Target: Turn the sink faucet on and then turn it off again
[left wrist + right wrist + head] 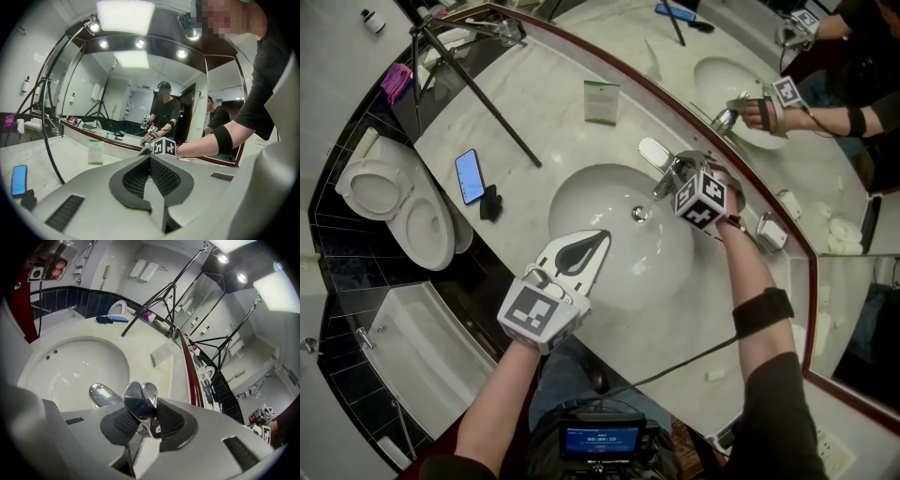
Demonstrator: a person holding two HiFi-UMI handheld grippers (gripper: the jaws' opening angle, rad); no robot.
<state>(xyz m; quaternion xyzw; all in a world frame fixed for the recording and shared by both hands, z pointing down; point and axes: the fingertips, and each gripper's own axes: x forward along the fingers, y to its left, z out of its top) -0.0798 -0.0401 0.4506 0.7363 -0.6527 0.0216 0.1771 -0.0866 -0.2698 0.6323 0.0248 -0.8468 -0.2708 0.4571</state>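
Starting with the head view, the right claw (679, 178) is seen at the faucet (659, 190) behind the sink (581, 192), which is set in the table (544, 103). The left claw (598, 240) is held over the sink's near side. In the left gripper view, the left claw (151, 161) is shut, with nothing between its jaws. In the right gripper view, the right claw (147, 418) is clamped on the lever (138, 399). No running water can be made out, so turning on is judged barely begun; turning off is left.

Left claw (150, 159) pressed together — mirror (136, 79) beyond it.
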